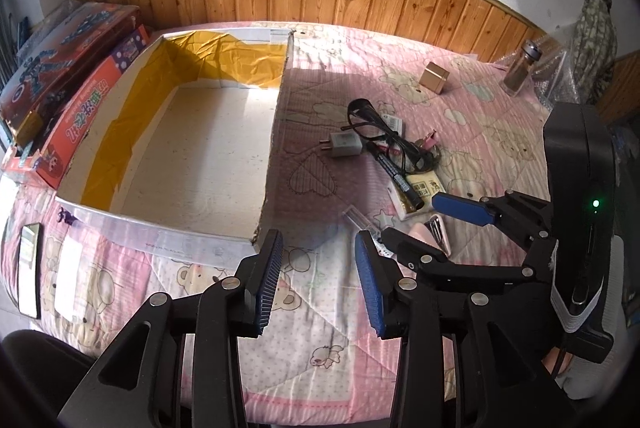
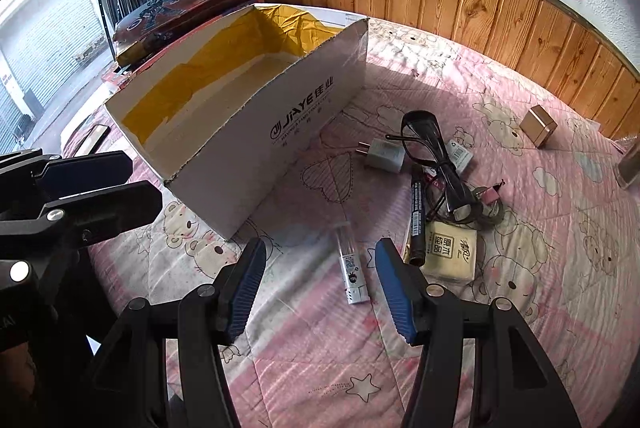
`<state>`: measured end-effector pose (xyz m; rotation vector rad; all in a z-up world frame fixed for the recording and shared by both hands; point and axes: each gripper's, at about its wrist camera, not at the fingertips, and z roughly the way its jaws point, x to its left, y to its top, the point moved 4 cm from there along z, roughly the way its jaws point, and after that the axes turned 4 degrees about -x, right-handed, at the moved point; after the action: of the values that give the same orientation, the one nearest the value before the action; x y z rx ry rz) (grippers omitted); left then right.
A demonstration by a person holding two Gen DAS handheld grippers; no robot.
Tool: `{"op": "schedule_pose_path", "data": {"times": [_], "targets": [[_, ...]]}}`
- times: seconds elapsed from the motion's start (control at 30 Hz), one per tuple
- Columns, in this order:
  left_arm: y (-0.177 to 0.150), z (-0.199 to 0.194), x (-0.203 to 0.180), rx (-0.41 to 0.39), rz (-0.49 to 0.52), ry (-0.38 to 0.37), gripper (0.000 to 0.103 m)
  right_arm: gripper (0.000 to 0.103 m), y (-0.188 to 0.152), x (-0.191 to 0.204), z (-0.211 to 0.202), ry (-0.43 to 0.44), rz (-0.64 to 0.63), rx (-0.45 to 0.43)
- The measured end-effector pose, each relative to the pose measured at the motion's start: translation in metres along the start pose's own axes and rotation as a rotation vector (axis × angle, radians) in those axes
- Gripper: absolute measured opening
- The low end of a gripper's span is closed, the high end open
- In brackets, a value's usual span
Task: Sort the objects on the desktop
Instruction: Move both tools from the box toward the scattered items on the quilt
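Hovering wide open, the right gripper (image 2: 320, 284) straddled a light, rigid, slippery clear tube (image 2: 349, 270), best pinched mid-length; the left gripper (image 1: 318, 280) likewise gaped empty.

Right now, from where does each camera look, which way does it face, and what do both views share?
Left wrist: sits behind the open left tongs, low over the pink quilt, facing the white box and the wall; the right tongs enter from the right.
Right wrist: sits behind the open right tongs, facing the clear tube, glasses and marker; the left tongs show at left.
Shared: box, glasses, charger, tissue pack.
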<state>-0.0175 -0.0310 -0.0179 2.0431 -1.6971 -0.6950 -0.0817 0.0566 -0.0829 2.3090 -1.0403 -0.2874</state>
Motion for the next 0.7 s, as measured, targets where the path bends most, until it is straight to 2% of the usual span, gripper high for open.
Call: {"op": "schedule_pose_path", "data": {"times": [0.2,0.37,0.53,0.7], "targets": [[-0.005,0.025,-0.021,0.050,0.011,-0.037,0.041,0.061,-0.024,-0.048,0.010,0.015,0.163,0.025],[-0.010,0.053,-0.039,0.113,0.004,-0.101,0.042,0.061,-0.047,-0.085,0.020,0.011,0.281,0.048],[-0.018,0.085,-0.050,0.182,-0.012,-0.137,0.043,0.061,-0.065,-0.105,0.034,0.010,0.333,0.082],[-0.019,0.121,-0.044,0.235,-0.101,-0.126,0.043,0.061,-0.067,-0.113,0.044,0.018,0.346,0.083]]}}
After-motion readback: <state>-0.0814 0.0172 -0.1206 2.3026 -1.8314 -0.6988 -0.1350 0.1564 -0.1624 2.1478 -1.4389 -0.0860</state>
